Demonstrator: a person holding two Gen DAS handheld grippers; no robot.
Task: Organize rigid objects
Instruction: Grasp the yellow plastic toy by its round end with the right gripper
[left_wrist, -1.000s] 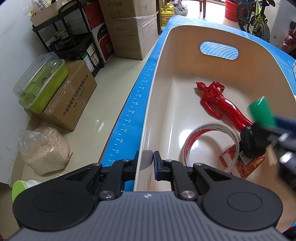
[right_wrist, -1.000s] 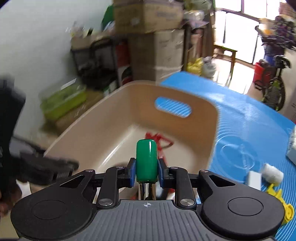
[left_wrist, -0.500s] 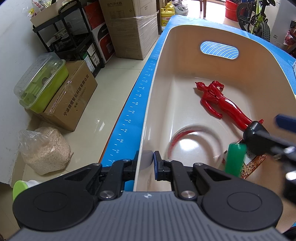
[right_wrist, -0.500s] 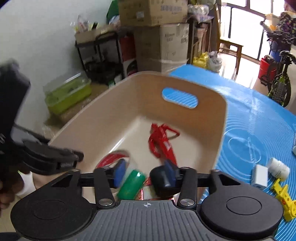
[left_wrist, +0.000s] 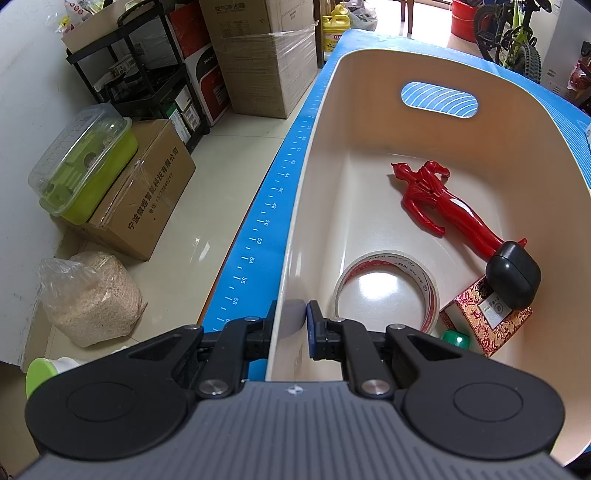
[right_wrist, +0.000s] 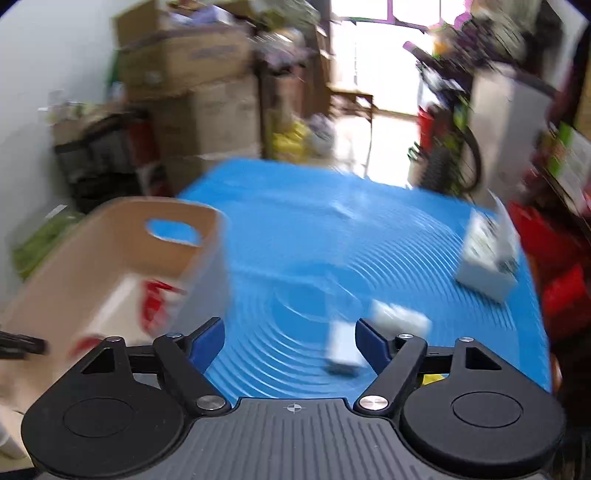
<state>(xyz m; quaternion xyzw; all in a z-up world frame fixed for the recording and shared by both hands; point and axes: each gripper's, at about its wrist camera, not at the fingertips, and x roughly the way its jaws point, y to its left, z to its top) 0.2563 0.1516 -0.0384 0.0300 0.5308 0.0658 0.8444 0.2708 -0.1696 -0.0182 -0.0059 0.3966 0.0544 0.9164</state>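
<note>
The left gripper clamps the near rim of the beige plastic bin. The right gripper, whose jaws have just been opening, stands wide and empty over the blue mat. The small white block, blurred, lies at its one o'clock. Best to slow down, centre the block between the pads, then close squarely.

The right gripper has just opened, empty, and swung from above the bin to over the mat. The green-capped item now lies inside the bin.
</note>
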